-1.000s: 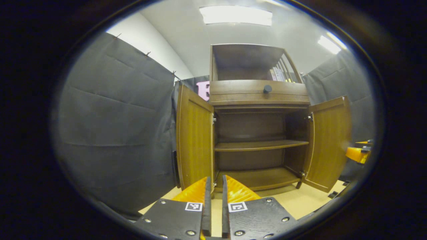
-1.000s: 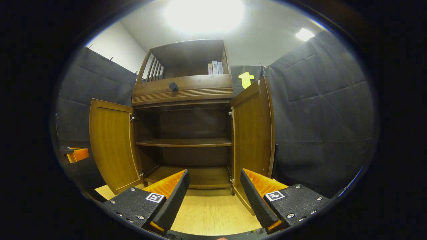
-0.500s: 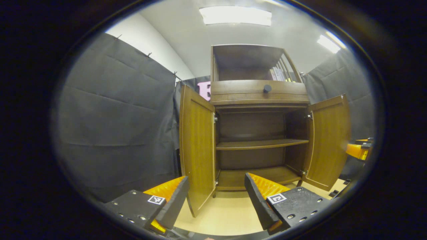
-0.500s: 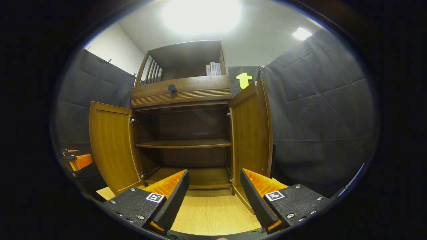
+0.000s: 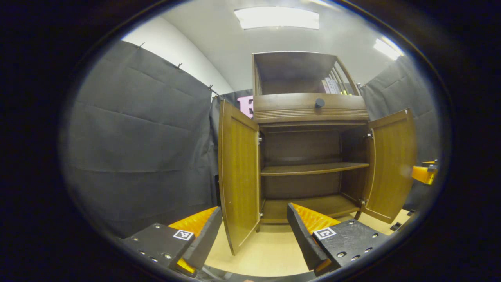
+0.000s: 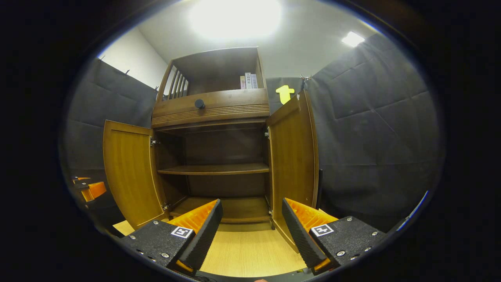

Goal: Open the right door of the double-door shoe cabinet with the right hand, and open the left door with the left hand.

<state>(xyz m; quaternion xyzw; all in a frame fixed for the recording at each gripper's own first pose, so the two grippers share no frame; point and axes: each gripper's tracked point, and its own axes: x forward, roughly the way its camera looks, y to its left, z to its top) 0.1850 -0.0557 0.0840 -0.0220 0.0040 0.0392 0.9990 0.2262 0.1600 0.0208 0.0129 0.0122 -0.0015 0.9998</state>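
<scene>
Double-door shoe cabinet of dark brown wood (image 5: 309,156) stands with both doors swung wide, straight ahead of the two tools on the pale wooden floor (image 6: 246,254). Nearest the lens in the left gripper view, the left tool (image 5: 252,231) has its fingers spread apart and holds nothing; the lower edge of the open left door (image 5: 238,172) shows in the gap between them, apart from both. In the right gripper view, the right tool (image 6: 250,225) is likewise spread and empty, with the open right door (image 6: 293,164) just beyond its outer finger. Each door shows a lighter, golden inner face with vertical grain, hung on small metal hinges. Inside the cabinet, a single middle shelf (image 6: 215,169) spans the dark interior above the bottom board. Over the doors runs a ribbed drawer front with a round black knob (image 6: 199,103), and above that an open top shelf with slatted sides holds a few upright books (image 6: 248,80). Farther back hangs the black cloth booth wall (image 5: 137,152), under bright ceiling lights (image 5: 276,17).
</scene>
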